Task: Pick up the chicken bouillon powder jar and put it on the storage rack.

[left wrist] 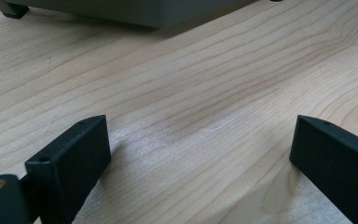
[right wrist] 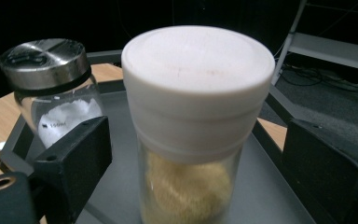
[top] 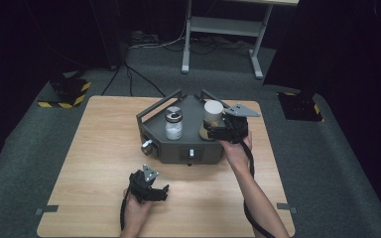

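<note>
High view is showing the left gripper (top: 159, 191) sitting on open table (top: 89, 163), jaws apart and empty, near the table's front edge. Rightward, on the grey tray (top: 151, 113), the right gripper (top: 209, 126) is straddling the white-capped jar (top: 213, 111), jaws spread, clear of it. Right gripper view is revealing yellow powder inside and a steel-lidded jar (right wrist: 51, 88) just beside.

white-capped jar (right wrist: 191, 140) base cut off, shaker (right wrist: 51, 93) label unreadable

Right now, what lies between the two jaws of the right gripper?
In the right gripper view, the white-capped jar of yellow powder stands between the jaws of the right gripper, with a gap on each side, so the pads do not press it.
</note>
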Motion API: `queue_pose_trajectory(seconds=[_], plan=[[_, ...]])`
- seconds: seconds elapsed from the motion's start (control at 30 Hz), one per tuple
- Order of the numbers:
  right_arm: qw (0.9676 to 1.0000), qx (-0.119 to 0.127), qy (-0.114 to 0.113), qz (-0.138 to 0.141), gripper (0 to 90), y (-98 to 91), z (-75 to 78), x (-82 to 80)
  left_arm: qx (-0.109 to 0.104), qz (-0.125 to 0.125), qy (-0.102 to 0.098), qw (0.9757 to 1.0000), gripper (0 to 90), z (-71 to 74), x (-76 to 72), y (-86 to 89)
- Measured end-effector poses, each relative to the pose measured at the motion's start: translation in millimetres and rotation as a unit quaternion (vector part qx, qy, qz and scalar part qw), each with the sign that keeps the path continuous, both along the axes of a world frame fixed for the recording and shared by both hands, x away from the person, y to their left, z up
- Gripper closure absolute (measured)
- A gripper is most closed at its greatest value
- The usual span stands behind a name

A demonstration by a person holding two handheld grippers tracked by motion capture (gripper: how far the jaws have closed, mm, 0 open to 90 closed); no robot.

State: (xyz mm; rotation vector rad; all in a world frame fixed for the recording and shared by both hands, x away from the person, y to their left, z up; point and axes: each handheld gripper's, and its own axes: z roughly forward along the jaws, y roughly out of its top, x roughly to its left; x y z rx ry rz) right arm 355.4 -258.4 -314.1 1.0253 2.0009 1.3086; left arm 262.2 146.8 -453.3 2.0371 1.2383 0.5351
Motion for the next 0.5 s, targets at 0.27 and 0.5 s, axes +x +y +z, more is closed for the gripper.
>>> queue_pose_trajectory(seconds=[0.27,0.5], plan=[[0.9999,0.008,-0.002,0.006,8.4,-14.9,-6.7,-10.9,-0.001,0.000,0.000,1.0000,5.1,-0.2,-0.1,-0.1],[0.9999,0.010,-0.004,0.003,8.4,-26.3,-11.5,-22.1,0.000,0.000,0.000,1.0000,5.0,0.0,0.0,-0.1]])
